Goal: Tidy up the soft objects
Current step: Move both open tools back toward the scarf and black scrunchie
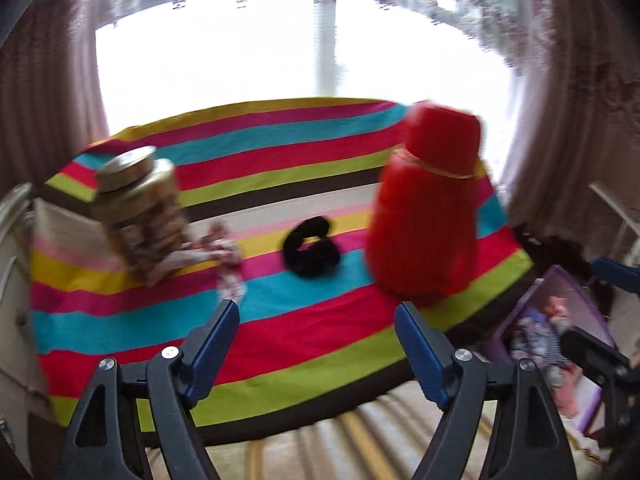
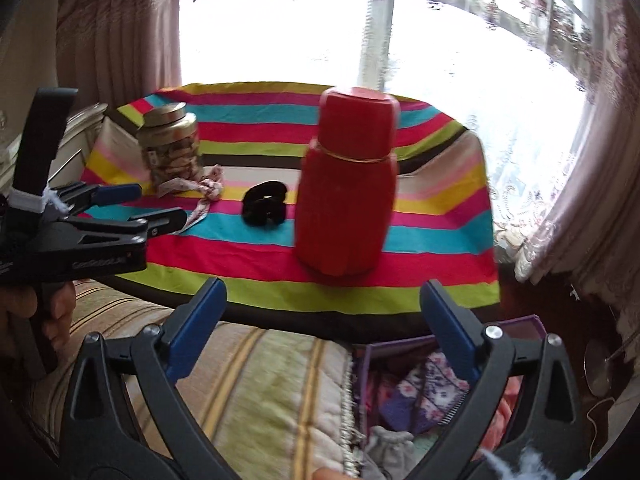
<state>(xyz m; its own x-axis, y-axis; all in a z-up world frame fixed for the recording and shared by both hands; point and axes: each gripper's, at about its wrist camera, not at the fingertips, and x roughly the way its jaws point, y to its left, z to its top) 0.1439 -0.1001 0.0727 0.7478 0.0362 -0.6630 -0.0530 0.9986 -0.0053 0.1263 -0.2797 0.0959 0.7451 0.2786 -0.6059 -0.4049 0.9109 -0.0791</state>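
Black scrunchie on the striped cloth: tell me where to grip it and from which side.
Grip the black scrunchie across its near rim, coming from above and the front. It lies flat as a loop on the striped cloth, so one of the fingers could likely enter the hole. The red container stands close on its right.

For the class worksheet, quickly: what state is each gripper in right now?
Left gripper: open, holding nothing.
Right gripper: open, holding nothing.

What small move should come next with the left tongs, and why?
Probably bring the left tongs forward and down to the black hair tie. Their jaws stand open and empty, and this soft thing lies loose on the striped cloth, straight ahead, apart from the red flask.
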